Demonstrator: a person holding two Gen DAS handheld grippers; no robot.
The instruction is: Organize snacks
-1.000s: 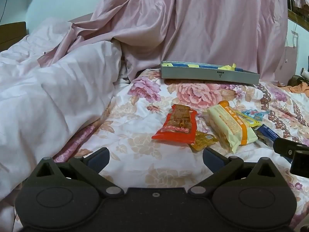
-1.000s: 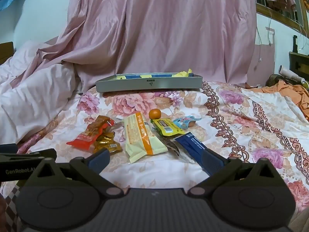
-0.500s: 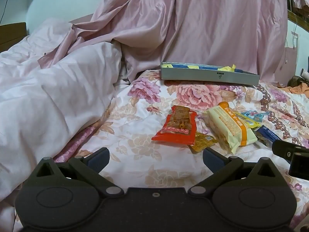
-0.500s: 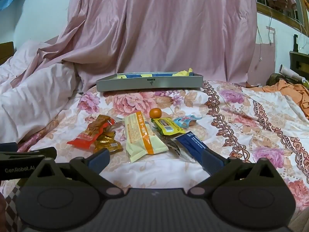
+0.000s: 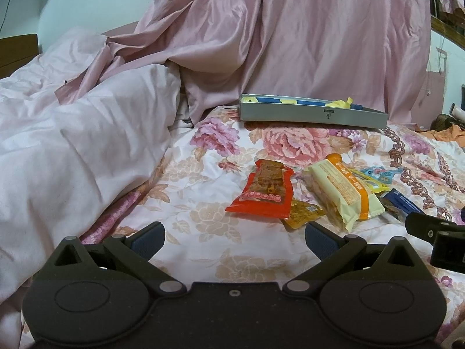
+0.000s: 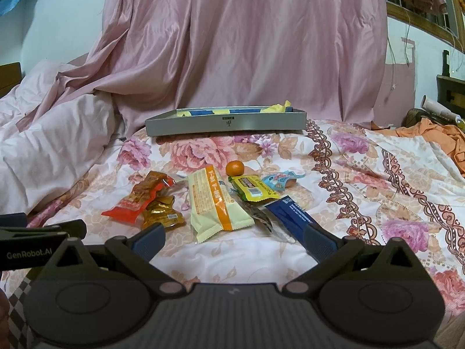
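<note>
The only writing that reads clearly is "GenRobot.AI", printed white on the side of the left hand-held gripper where it pokes into the right wrist view. The grey tray carries a small dark mark at the middle of its front wall, too small to read. The snack wrappers bear print and a barcode, all too fine to make out.

The snacks lie in a loose cluster on the flowered bedspread, with the tray beyond them against the pink curtain. From the left: a red packet, a small gold packet tucked against its near corner, a pale yellow packet with an orange stripe, a yellow-green bar, a light blue wrapper, a small orange fruit and a dark blue packet.

The left hand-held gripper hangs low over the bedspread, fingers spread wide and empty — the red and gold packets sit just ahead, nearer its right finger. The right hand-held gripper is likewise released and holding nothing; the striped packet lies just ahead between its fingers, and the dark blue packet's near end runs behind its right fingertip. The two sit side by side, pointed toward the tray.
</note>
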